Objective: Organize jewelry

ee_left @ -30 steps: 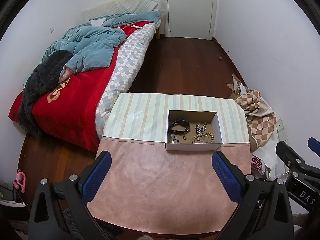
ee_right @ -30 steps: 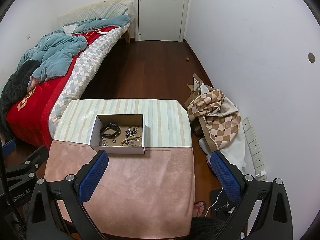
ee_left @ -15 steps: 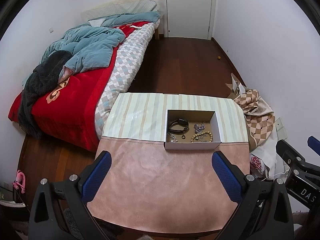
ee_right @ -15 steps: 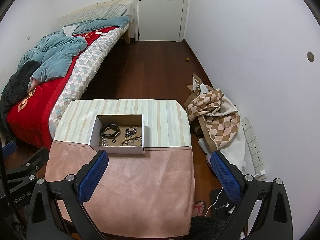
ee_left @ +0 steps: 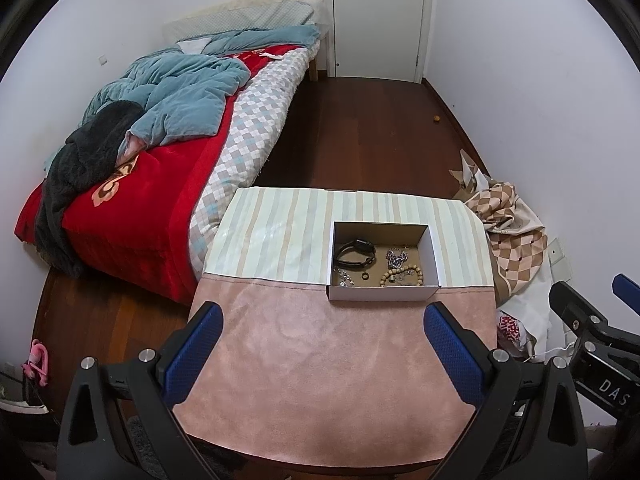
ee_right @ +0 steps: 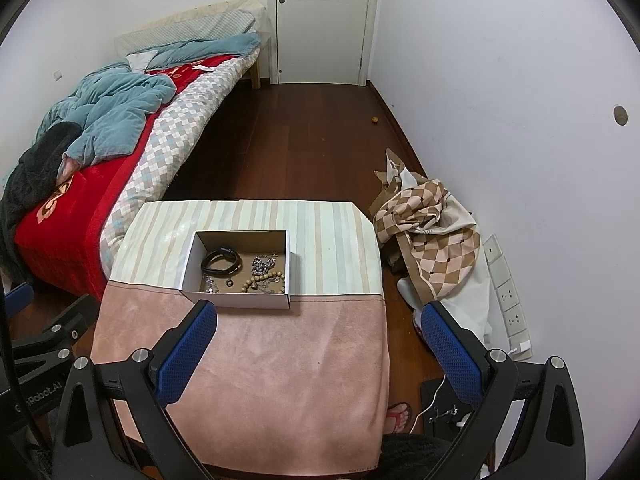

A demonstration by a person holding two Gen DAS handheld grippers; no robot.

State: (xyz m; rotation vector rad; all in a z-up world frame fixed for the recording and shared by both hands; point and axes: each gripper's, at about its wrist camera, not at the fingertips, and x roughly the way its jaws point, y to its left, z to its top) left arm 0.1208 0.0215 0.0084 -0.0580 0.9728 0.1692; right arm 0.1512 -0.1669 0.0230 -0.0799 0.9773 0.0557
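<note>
Both the left tongs [ee_left: 320, 344] and right tongs [ee_right: 318, 340] are hanging spread wide, empty, above the table [ee_left: 320, 380]. The jewelry box [ee_left: 382, 292] is sitting mid-frame, bed [ee_left: 152, 200] lying upper left, nothing blocking.

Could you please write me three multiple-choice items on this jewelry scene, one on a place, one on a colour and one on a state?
1. Where does the black band lie?
A. In the white box
B. On the pink cloth
C. On the bed

2. What colour is the bead bracelet?
A. Red
B. Tan
C. Blue

3. How do the left hand-held gripper and the right hand-held gripper stand?
A. Both shut on jewelry
B. One open, one shut
C. Both open and holding nothing

Answers: 1 A, since the band sits in the box's far left part; 2 B, since its beads look wooden tan; 3 C, since each pair of blue fingers is spread wide with nothing between.
</note>
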